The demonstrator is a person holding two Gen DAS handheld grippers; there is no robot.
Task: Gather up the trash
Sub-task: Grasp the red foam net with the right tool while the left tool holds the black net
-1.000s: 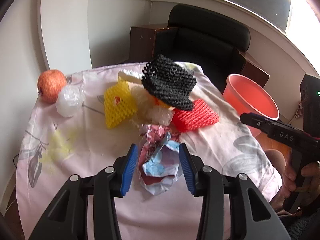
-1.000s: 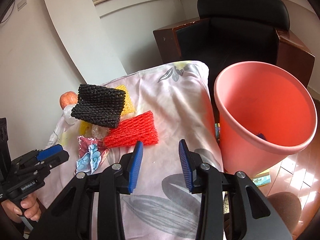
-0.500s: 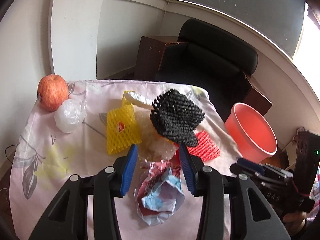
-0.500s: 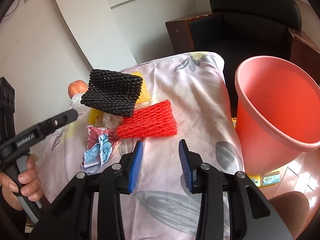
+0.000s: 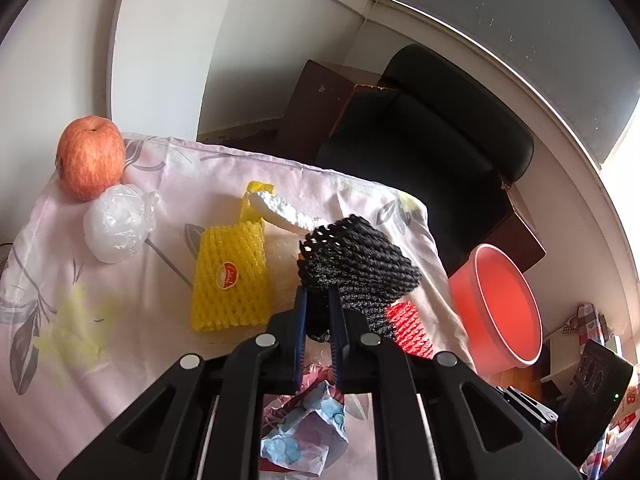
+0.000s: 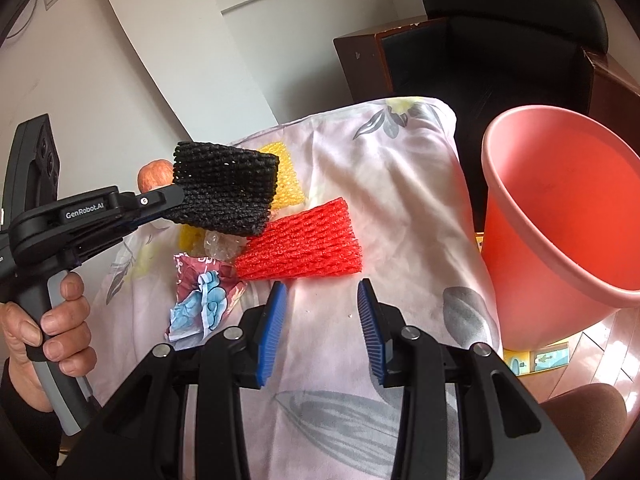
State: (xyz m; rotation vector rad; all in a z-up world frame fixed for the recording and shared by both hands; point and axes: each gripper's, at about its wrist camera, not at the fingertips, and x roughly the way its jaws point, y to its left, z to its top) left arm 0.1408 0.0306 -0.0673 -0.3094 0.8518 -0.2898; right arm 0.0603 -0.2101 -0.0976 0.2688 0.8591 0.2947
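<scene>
Left of the bin (image 6: 560, 216), your left gripper (image 5: 319, 320) pinches only the black net's (image 5: 356, 268) corner; right gripper (image 6: 322, 320) gapes empty. Net may slip free mid-carry.

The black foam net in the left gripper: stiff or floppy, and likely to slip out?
The black foam net juts sideways from the left gripper with little sag, so it is probably springy rather than limp. Its open mesh suggests it is very light. The ribbed blue pads pinch one edge, so slipping seems unlikely.
</scene>
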